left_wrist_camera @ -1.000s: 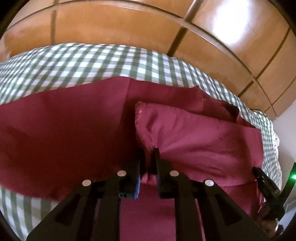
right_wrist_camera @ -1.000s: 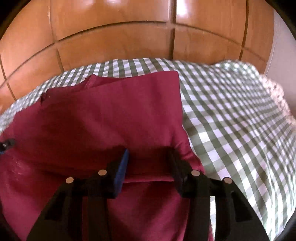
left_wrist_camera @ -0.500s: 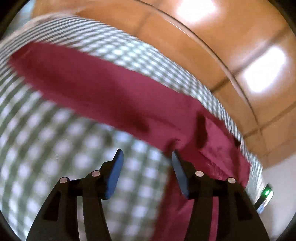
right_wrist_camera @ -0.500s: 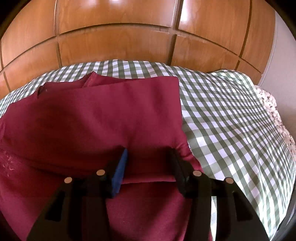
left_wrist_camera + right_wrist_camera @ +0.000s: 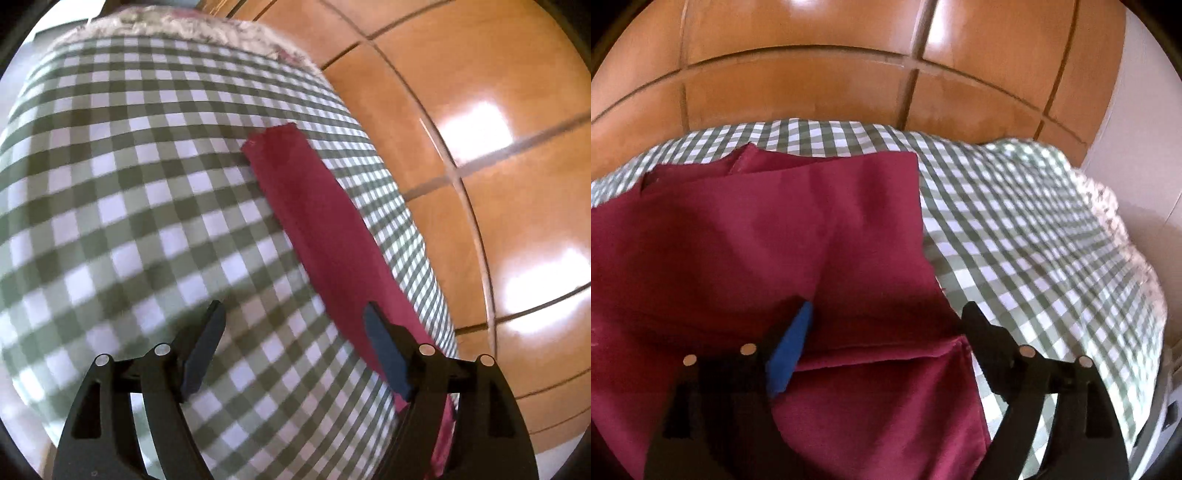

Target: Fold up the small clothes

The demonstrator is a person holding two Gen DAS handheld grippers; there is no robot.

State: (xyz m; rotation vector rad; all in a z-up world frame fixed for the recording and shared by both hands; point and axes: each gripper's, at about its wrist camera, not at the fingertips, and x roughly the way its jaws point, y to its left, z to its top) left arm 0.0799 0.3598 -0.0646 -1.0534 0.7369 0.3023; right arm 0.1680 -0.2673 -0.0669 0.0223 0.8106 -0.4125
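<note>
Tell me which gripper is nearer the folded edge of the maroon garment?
Right. The right gripper hangs open directly over the folded edge of the maroon garment. The left gripper is open over the checkered cloth, beside the garment's strip.

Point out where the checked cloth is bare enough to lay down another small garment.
Left wrist view: wide bare checked cloth left of the maroon garment, under the open left gripper. Right wrist view: bare checks right of the garment's edge, out to the cloth's rumpled far corner. Crowded: the folded garment under the open right gripper.
</note>
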